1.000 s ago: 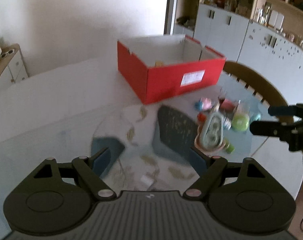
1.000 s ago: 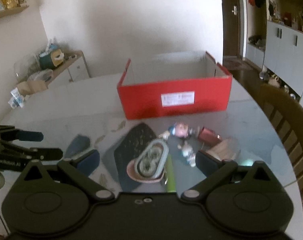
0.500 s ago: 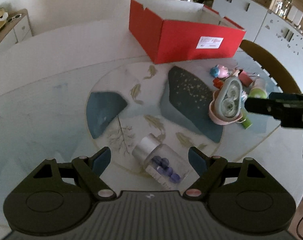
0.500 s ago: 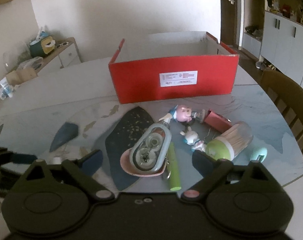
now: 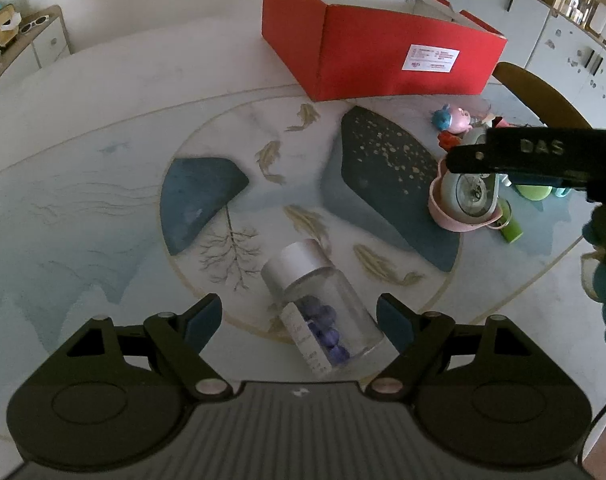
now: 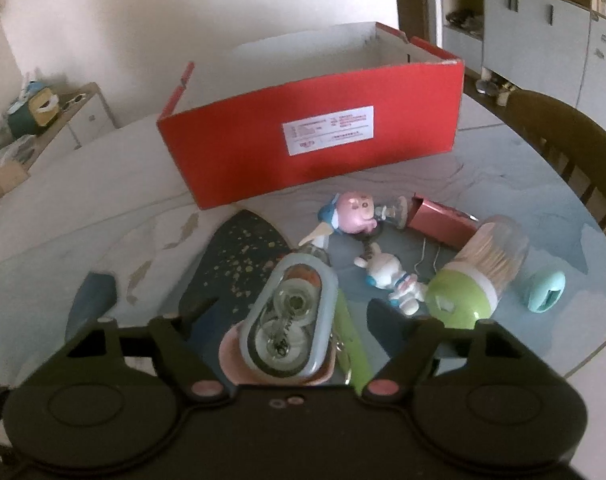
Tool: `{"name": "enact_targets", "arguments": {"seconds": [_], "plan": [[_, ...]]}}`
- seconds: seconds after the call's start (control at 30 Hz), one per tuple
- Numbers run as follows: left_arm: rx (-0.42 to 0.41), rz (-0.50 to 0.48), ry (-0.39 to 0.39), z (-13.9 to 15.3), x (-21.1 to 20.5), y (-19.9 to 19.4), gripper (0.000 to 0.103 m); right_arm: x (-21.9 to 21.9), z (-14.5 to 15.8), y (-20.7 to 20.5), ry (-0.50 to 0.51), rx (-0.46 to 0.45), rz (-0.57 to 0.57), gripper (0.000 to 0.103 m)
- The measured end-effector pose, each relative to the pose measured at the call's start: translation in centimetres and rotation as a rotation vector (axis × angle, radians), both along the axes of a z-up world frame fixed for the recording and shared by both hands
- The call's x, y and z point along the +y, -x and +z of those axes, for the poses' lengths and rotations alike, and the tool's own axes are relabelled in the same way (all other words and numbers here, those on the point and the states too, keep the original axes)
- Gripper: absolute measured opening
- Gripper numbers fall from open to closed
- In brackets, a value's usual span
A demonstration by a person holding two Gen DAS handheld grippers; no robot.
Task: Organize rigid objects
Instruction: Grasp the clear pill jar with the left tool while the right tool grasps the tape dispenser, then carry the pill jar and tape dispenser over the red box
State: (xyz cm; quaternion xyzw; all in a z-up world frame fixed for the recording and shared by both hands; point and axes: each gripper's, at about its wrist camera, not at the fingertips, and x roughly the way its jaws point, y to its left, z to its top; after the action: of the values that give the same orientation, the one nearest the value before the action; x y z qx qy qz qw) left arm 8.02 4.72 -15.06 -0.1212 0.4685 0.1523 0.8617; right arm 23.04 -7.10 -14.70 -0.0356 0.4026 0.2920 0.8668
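Left gripper hangs over the near edge of the round table, its jaws standing wide on either side of a clear jar that lies on its side, silver cap pointing away and purple pieces inside; the blue pads are apart from the glass. Farther back, toward the far edge, sits the red box, open-topped with a white label on its long wall.

To the right, the right gripper reaches over a cluster of small things near the table's right edge. Its jaws are closing with the grey-blue correction tape dispenser between them; the pads do not yet press on it. The dispenser rests on a pink dish, with a green marker just beside it. Beyond lie a pink pig toy, a small white rabbit figure and a pink case. Rightmost come the toothpick holder with a green lid, on its side, and a small teal object. A wooden chair stands at the table's right edge.
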Motion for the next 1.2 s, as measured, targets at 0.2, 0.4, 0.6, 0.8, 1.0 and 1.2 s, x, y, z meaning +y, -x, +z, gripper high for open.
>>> {"name": "enact_targets", "arguments": {"seconds": [0.2,0.4,0.6,0.8,1.0,1.2], "plan": [[0.01,-0.014,0.003,-0.3,-0.4,-0.2,0.065,0.7,-0.7,-0.5,0.014,0.022,-0.036,0.063],[0.02,-0.014,0.008,-0.4,-0.4,-0.3,0.043,0.8,-0.6,-0.7,-0.003,0.032,-0.026,0.05],[0.024,-0.019,-0.002,-0.4,-0.5,-0.3,0.041,1.0,-0.5,-0.6,-0.001,0.032,-0.031,0.048],[0.023,-0.031,0.003,-0.4,-0.5,-0.3,0.04,1.0,0.2,-0.3,0.0,0.012,-0.011,0.044],[0.013,-0.032,0.007,-0.2,-0.2,-0.3,0.04,0.7,1.0,0.4,-0.006,-0.02,0.021,0.044],[-0.008,-0.043,0.002,0.8,0.2,-0.4,0.04,0.2,2.2,0.7,-0.034,-0.019,0.026,0.044]]}}
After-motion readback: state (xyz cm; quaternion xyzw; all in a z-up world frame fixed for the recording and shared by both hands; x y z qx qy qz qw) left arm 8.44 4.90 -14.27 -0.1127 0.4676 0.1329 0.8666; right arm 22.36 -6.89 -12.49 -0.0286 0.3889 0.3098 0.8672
